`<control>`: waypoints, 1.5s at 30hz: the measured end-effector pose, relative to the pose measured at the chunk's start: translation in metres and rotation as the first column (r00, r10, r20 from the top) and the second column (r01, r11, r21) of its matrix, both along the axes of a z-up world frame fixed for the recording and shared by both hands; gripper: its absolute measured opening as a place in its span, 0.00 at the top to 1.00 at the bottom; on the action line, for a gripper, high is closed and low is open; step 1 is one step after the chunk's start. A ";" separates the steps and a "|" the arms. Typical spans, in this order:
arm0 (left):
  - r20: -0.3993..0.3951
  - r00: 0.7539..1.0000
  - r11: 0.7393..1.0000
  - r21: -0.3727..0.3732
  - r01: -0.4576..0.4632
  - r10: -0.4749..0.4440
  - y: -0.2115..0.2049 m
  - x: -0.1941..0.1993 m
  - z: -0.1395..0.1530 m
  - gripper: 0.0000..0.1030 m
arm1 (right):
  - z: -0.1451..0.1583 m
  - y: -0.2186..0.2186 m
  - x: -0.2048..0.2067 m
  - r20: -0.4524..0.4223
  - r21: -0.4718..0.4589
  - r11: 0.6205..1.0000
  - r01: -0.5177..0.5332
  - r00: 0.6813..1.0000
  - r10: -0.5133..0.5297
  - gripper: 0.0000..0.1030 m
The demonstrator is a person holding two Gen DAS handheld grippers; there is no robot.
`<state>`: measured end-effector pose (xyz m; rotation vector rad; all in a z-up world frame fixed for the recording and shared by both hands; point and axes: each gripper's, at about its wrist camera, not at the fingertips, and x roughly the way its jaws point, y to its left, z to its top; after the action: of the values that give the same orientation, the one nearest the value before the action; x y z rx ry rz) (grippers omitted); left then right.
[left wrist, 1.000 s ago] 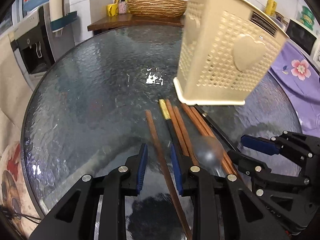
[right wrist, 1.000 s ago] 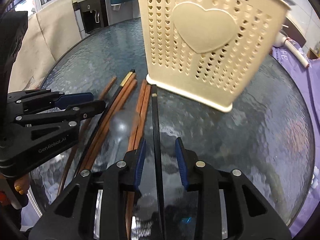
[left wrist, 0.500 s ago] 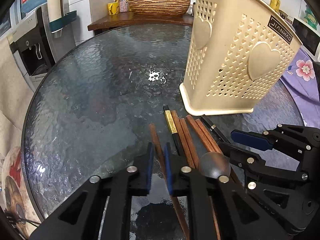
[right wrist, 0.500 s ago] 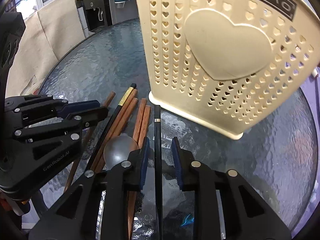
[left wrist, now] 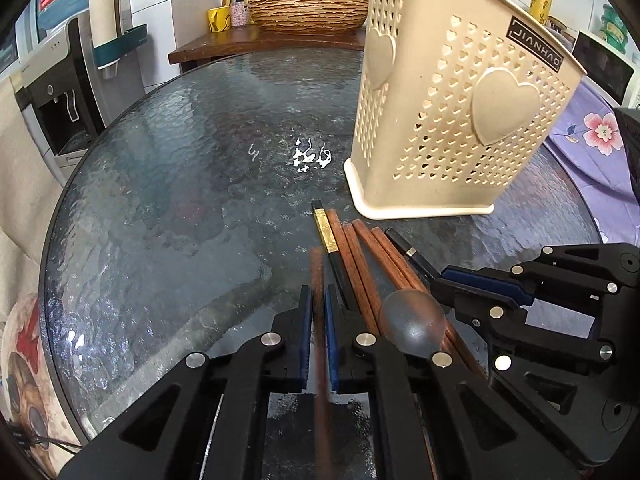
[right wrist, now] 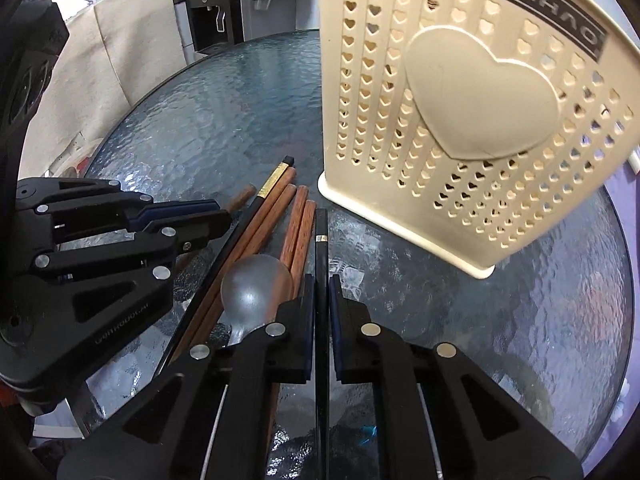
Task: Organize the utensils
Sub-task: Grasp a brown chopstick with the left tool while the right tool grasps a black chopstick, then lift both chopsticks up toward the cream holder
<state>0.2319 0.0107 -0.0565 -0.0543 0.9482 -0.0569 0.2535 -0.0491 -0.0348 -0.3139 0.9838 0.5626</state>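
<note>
A cream plastic utensil holder [left wrist: 460, 120] [right wrist: 460, 120] with heart cut-outs stands on the round glass table [left wrist: 180, 180]. In front of it lie several wooden chopsticks [left wrist: 360, 252] [right wrist: 294, 224], a black chopstick with a gold band [left wrist: 326, 232] and a translucent spoon [left wrist: 412, 320] [right wrist: 256, 288]. My left gripper [left wrist: 317, 292] [right wrist: 222, 214] is shut on the leftmost brown chopstick [left wrist: 317, 268]. My right gripper [right wrist: 321, 280] [left wrist: 440, 282] is shut on a plain black chopstick [right wrist: 321, 232] at the right of the bundle. The two grippers sit close side by side.
Behind the table, a wooden counter holds a woven basin [left wrist: 308, 12], a soap bottle and cups. A water dispenser [left wrist: 64, 92] stands at the left edge, and purple floral cloth [left wrist: 600, 136] lies to the right. Bare glass stretches left of the chopsticks.
Both grippers have closed, the left onto the brown chopstick, the right onto the black one. Both views have moved nearer the utensil holder.
</note>
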 end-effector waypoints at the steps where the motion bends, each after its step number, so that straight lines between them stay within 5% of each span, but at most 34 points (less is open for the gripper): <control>1: 0.002 1.000 1.000 -0.004 0.000 0.000 0.000 -0.001 0.000 0.94 | 0.000 0.000 -0.001 0.003 0.005 1.000 0.006 1.000 -0.006 0.92; 8: 0.017 1.000 0.999 -0.042 -0.006 0.007 0.005 -0.006 0.006 0.94 | 0.007 -0.019 -0.008 0.034 0.059 0.997 0.040 0.999 -0.042 0.92; 19: 0.163 0.987 0.996 -0.088 0.023 -0.009 0.008 -0.027 0.061 0.94 | 0.057 -0.052 -0.026 0.161 0.213 0.976 0.042 0.984 -0.078 0.92; 33: 0.373 0.921 0.979 -0.119 0.168 -0.113 -0.009 -0.077 0.144 0.94 | 0.135 -0.111 -0.074 0.269 0.416 0.909 -0.022 0.958 -0.100 0.93; 45: 0.406 0.901 0.969 -0.115 0.217 -0.153 -0.014 -0.087 0.156 0.94 | 0.149 -0.110 -0.091 0.313 0.416 0.908 -0.045 0.945 -0.097 0.93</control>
<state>0.1451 -0.0030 0.0995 -0.0946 0.5393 -0.3100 0.1630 -0.1590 0.1147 -0.0050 0.5235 0.6572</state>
